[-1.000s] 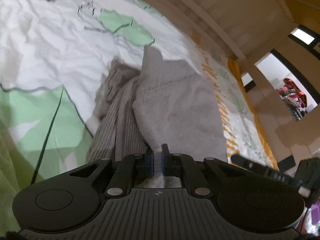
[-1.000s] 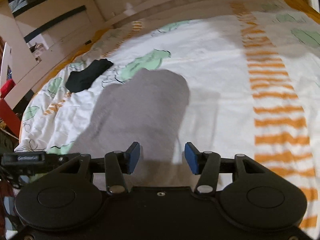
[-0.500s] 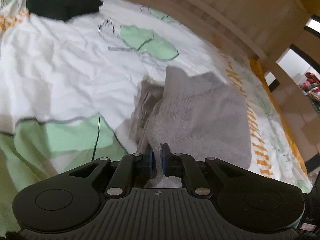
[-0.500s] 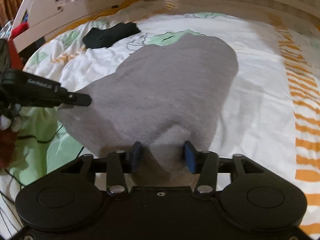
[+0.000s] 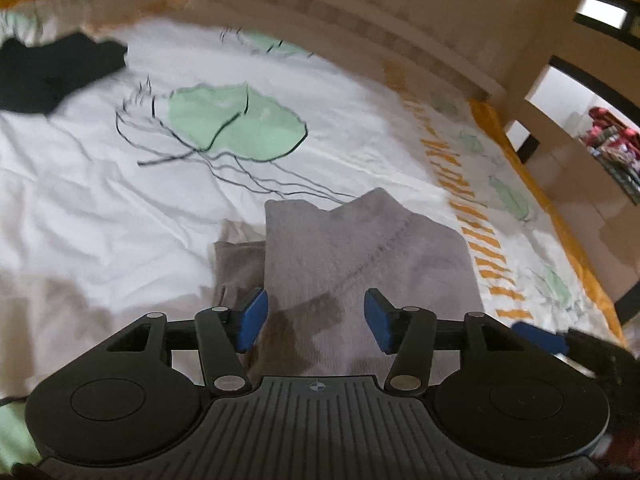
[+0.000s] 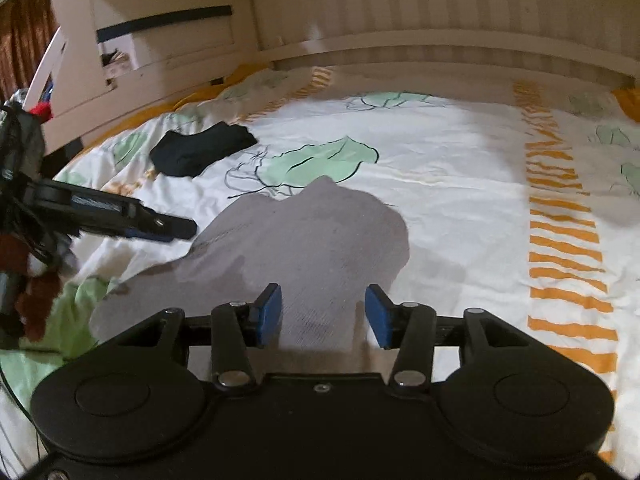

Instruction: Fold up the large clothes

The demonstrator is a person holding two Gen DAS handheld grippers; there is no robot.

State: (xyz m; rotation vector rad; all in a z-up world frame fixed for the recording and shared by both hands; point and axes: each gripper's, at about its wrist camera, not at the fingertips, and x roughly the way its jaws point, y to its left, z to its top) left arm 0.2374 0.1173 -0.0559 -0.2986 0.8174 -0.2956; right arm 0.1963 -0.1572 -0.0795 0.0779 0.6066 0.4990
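Grey garment: a folded grey knit garment (image 5: 360, 264) is seen lying flat on the printed bedspread (image 5: 100, 208), toward its near edge, with a ribbed lower layer showing out from under its left side.
Left gripper: the left gripper (image 5: 316, 318) is held spread, its jaws having just been opening; the blue pads stand clear of the cloth, nothing pinched, the garment directly ahead and below.
Right gripper: the right gripper (image 6: 323, 316) is likewise parted, with no cloth pressed; the garment's near edge is seen between and beyond its pads.
Key relation: the garment's long axis is judged to run away from both grippers toward the wooden bed rail (image 6: 440, 44); both hands are about equally near its near edge, the left tool reaching in from the left side.
Step judged: a fold appears just laid down and let go; a regrip of the near edge or a smoothing pass is likely called for.
Open room: bare bedspread is left beyond and to the right, up to the orange striped band (image 6: 560, 208).
Obstacle: a black garment (image 6: 204, 152) lies well apart near the far left corner.
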